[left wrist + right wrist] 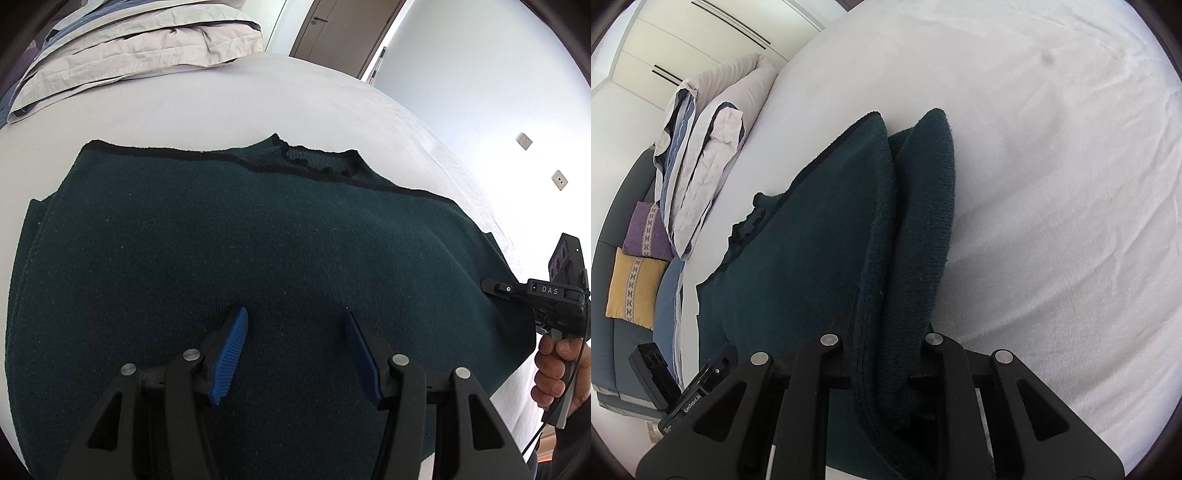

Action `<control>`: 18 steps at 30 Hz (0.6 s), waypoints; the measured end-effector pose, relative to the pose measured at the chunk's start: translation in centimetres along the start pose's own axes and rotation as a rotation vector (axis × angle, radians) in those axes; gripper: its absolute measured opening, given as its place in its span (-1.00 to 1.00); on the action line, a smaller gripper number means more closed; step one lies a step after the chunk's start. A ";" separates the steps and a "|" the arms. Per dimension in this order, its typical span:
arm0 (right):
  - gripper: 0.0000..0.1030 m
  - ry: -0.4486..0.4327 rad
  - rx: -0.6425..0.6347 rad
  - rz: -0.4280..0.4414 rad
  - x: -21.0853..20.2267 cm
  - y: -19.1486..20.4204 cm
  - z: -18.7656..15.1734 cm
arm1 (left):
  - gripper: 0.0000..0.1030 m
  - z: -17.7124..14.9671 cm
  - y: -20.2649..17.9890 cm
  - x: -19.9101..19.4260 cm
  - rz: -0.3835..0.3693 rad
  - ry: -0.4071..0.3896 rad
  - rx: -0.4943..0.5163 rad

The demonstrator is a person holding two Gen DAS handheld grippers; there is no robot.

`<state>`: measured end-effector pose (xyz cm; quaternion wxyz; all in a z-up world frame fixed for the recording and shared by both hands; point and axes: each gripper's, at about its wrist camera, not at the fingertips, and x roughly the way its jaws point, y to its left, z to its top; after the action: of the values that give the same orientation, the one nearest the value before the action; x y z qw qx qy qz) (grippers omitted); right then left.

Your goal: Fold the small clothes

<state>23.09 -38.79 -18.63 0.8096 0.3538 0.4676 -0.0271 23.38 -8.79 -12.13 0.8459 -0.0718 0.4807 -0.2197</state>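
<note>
One green sweater [236,236] is spread on the bed [258,96]. Its right edge is clenched in the right gripper [890,369]. The left gripper [295,350] is held released above it; two cushions [635,284] are seen far left.

the right gripper [886,347] fingertips are buried in a bunched fold of the dark green sweater [820,240], so the pads cannot be seen. the left-wrist view cuts off the sweater's lower edge. the hand [554,373] shows only partly at the frame's right edge, probably gripping a handle.
</note>
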 end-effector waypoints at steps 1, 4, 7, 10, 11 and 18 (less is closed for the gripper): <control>-0.75 0.000 0.000 -0.001 0.0 0.0 0.0 | 0.11 -0.1 0.1 -0.2 0.000 0.000 0.000; -0.76 -0.001 -0.001 -0.007 0.2 -0.1 -0.1 | 0.11 0.0 0.0 0.0 0.001 0.000 0.000; -0.76 -0.003 -0.006 -0.012 0.1 -0.1 -0.1 | 0.11 -0.1 0.2 -0.3 -0.001 -0.001 0.000; -0.76 -0.005 -0.016 -0.023 0.0 0.1 -0.1 | 0.11 -0.1 0.2 -0.2 -0.002 -0.001 -0.001; -0.76 -0.007 -0.019 -0.027 0.0 0.2 -0.2 | 0.11 -0.1 0.1 -0.2 -0.002 -0.001 0.000; -0.76 -0.018 -0.062 -0.075 -0.4 1.2 -0.3 | 0.12 0.0 0.2 -0.2 -0.013 0.000 -0.009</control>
<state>23.11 -37.84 -17.73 0.8228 0.3105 0.4737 -0.0463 23.28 -8.52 -12.02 0.8442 -0.0789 0.4811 -0.2228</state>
